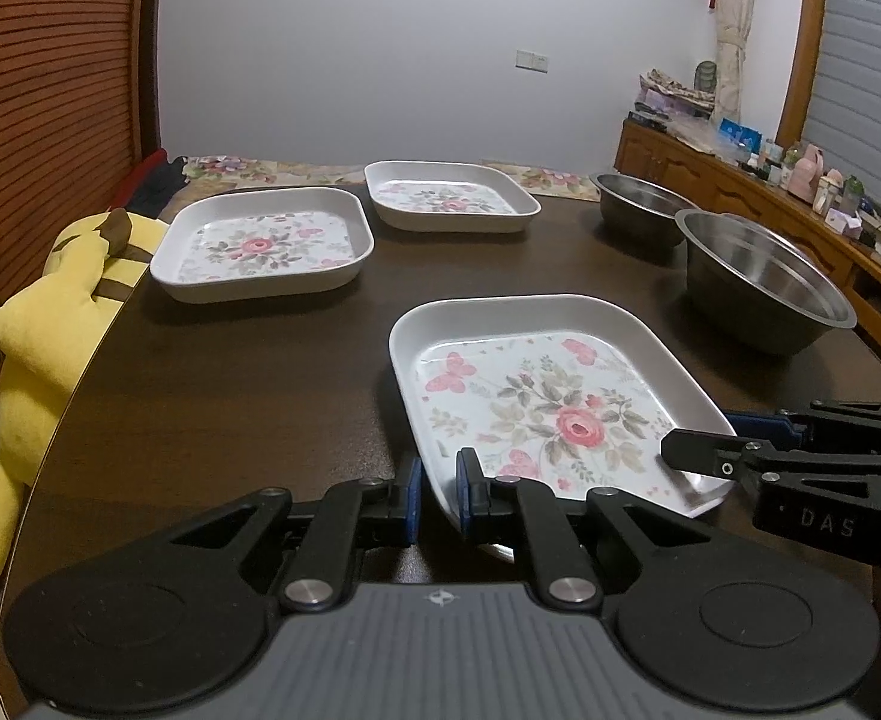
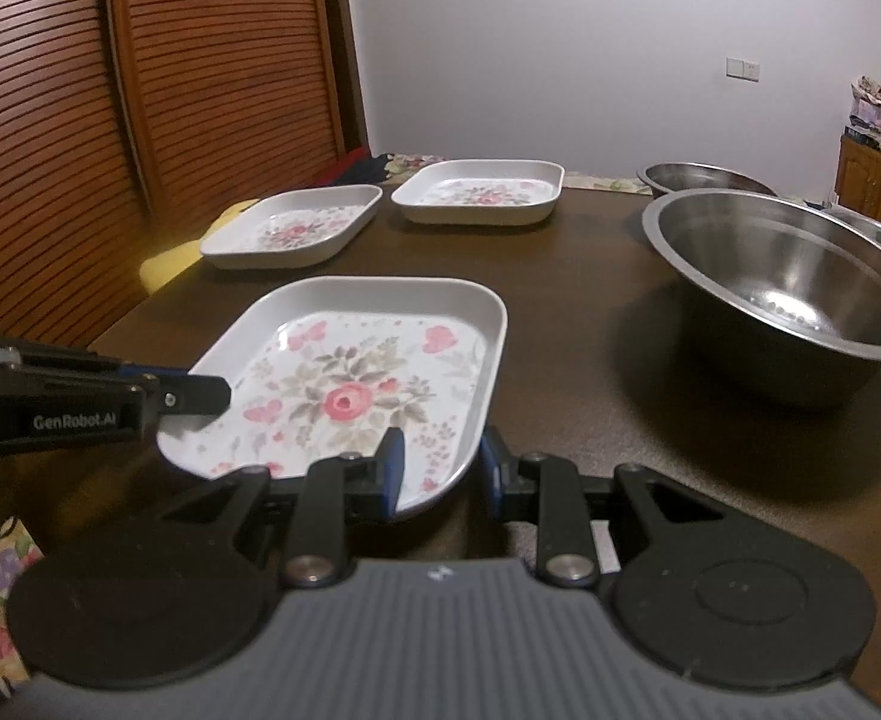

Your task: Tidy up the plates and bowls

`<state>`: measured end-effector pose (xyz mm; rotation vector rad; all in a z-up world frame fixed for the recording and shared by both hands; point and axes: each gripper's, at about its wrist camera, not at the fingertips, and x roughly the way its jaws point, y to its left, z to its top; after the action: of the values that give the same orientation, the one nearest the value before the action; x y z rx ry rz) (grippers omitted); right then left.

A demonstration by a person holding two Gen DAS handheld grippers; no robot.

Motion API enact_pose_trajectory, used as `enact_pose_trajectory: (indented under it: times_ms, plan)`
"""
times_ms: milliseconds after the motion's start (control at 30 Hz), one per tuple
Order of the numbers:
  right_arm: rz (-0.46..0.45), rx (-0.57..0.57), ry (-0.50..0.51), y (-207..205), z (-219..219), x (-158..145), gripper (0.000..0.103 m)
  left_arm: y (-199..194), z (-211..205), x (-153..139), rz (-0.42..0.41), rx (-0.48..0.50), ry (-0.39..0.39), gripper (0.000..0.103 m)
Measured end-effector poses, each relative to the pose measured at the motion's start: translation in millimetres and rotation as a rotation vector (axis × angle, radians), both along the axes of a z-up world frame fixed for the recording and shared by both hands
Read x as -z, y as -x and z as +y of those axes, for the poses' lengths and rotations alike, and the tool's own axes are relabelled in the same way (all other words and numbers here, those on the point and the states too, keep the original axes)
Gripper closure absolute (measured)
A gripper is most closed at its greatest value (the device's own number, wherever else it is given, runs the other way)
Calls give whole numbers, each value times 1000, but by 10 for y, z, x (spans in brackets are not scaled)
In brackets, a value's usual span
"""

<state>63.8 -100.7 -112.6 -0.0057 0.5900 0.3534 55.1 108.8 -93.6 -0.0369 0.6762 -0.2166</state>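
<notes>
On a dark wooden table [image 1: 230,372] in a room with slatted wooden doors [image 2: 212,78], both the left gripper [image 1: 438,495] and right gripper [image 2: 440,468] pinch the near rim of a floral plate [image 1: 554,396], steel bowls [image 2: 788,294] to its right.

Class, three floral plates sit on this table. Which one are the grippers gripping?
The nearest floral plate: both the left gripper and right gripper clamp its near rim. The two far plates lie untouched.

White letters "DAS" stand on the black side of the right gripper [image 1: 698,450], seen from the left wrist. "GenRobot.AI" is printed in white on the black body of the left gripper [image 2: 206,396].
</notes>
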Motion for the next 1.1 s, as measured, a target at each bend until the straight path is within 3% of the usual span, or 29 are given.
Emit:
enact_pose_trajectory:
  times_ms: [567,933,1033,1100]
  plan:
    - [-16,11,-9,-2,-18,-13,74,-12,14,-69,-20,-9,0,91]
    - [-130,-12,-11,-75,-79,-452,74,-132,96,-388,-98,-11,-25,90]
    - [-156,-35,-11,-177,-39,-617,73,-225,156,-485,-120,-19,-39,85]
    - [-169,-54,-9,-271,15,-711,72,-310,230,-549,-136,-29,-38,72]
